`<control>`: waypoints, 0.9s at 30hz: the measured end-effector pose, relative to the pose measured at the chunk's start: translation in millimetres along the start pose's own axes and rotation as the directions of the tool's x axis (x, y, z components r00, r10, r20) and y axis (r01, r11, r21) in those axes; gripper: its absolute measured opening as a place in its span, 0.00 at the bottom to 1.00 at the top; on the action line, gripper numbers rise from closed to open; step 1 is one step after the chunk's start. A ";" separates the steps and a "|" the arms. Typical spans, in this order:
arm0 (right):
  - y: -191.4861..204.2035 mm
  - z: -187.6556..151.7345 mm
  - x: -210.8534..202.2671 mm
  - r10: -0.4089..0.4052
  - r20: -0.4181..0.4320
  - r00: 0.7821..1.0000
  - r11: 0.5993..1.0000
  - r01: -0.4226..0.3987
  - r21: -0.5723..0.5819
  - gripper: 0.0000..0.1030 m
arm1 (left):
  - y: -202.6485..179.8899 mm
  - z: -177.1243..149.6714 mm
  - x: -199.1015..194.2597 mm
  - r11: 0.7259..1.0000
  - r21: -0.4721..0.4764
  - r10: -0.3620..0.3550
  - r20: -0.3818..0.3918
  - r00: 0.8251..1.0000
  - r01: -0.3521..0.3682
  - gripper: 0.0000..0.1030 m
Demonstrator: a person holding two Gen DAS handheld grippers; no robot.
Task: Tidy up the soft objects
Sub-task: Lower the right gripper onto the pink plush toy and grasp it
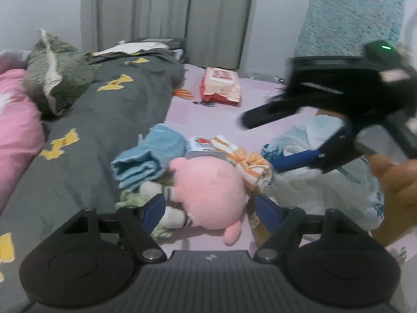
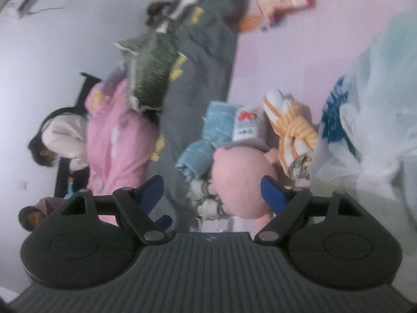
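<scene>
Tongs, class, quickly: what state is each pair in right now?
Left tongs: open, straddling the round pink plush toy, not gripping.
Right tongs: open, empty.

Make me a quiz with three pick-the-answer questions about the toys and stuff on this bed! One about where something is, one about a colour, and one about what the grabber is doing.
1. Where is the folded towel?
A. beside the round plush toy, at the grey blanket's edge
B. on top of the red wipes packet
C. inside the plastic bag

2. What colour is the round plush toy?
A. green
B. pink
C. black

3. What is the left gripper doing?
A. shut tight on the towel
B. open, with the plush toy between its fingers
C. holding the bag up

Answers:
1. A, the towel lies against the toy where the blanket ends.
2. B, the toy's round body is pink in both views.
3. B, the blue fingers stand apart on either side of the toy.
</scene>
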State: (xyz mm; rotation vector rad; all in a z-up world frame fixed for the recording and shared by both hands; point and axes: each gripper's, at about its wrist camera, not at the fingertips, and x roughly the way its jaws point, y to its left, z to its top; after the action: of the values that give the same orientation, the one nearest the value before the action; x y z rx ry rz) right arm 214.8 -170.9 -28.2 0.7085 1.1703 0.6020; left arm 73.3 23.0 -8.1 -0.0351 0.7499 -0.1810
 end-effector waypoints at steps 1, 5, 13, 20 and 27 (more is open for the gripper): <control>-2.9 1.9 9.8 -0.005 -0.013 1.000 1.000 0.005 0.017 0.79 | -1.8 -0.2 4.3 1.000 0.006 -0.005 0.000 1.000 0.005 0.75; -8.1 7.1 32.4 -0.031 -0.042 0.999 0.999 0.032 0.040 0.79 | -7.8 1.4 24.9 0.999 0.037 -0.007 -0.008 1.000 0.007 0.75; -17.3 15.1 70.0 -0.084 -0.100 0.991 0.994 0.091 0.062 0.80 | -18.3 5.7 69.8 0.996 0.085 0.035 -0.104 0.994 -0.027 0.76; -31.2 25.0 93.1 -0.043 -0.141 0.989 0.992 0.059 0.108 0.89 | -19.6 8.5 85.3 0.994 0.083 0.086 -0.118 0.989 -0.077 0.80; -49.8 22.7 106.8 0.035 -0.172 0.984 0.978 0.002 0.210 0.88 | -5.6 13.9 80.0 0.998 0.016 0.056 -0.127 0.990 -0.055 0.70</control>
State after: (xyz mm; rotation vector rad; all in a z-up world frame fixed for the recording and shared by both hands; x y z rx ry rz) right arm 269.7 -127.5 -125.7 0.8585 1.4066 0.5681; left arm 139.3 3.0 -51.3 0.0097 0.8760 -0.1359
